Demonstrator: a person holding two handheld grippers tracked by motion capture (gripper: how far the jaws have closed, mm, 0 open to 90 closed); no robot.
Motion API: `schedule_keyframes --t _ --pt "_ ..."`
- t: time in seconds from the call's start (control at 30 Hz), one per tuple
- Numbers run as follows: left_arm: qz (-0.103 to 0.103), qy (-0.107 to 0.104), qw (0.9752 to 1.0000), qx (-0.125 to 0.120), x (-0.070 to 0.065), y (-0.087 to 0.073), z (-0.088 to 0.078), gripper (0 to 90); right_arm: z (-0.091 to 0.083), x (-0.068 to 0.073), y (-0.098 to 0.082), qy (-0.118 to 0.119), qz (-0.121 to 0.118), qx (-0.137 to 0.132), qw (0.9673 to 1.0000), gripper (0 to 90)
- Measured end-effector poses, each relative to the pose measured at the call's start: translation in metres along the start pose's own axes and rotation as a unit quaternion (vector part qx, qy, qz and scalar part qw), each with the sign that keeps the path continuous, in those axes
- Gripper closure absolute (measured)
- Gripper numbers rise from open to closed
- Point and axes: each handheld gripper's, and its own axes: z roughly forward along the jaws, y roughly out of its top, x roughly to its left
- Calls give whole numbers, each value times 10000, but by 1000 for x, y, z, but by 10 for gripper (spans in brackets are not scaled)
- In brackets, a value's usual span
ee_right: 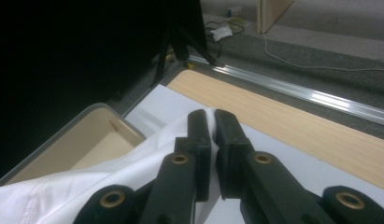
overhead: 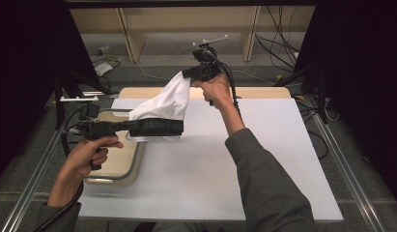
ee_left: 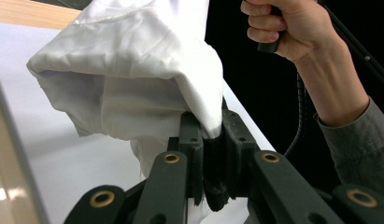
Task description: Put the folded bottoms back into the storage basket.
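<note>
Both claws clamped shut on cloth (overhead: 163,104): right claw (overhead: 187,73) high, left claw (overhead: 179,127) low (likely to spread it), above surface (overhead: 263,159).

Left claw (overhead: 179,128) tips buried under white cloth (overhead: 162,106) in the high view. Beige tray (overhead: 120,164) partly hidden by left hand (overhead: 92,150) and cloth. Cloth cut off by the bottom edge in the right gripper view. Tabletop (overhead: 196,164) near edge behind the sleeve (overhead: 268,188).
</note>
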Motion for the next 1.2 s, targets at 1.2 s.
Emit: schedule_keyframes --t 1.2 --pt "-71 285 9977 -610 24 -10 -97 798 59 84 28 326 -238 -89 9991 862"
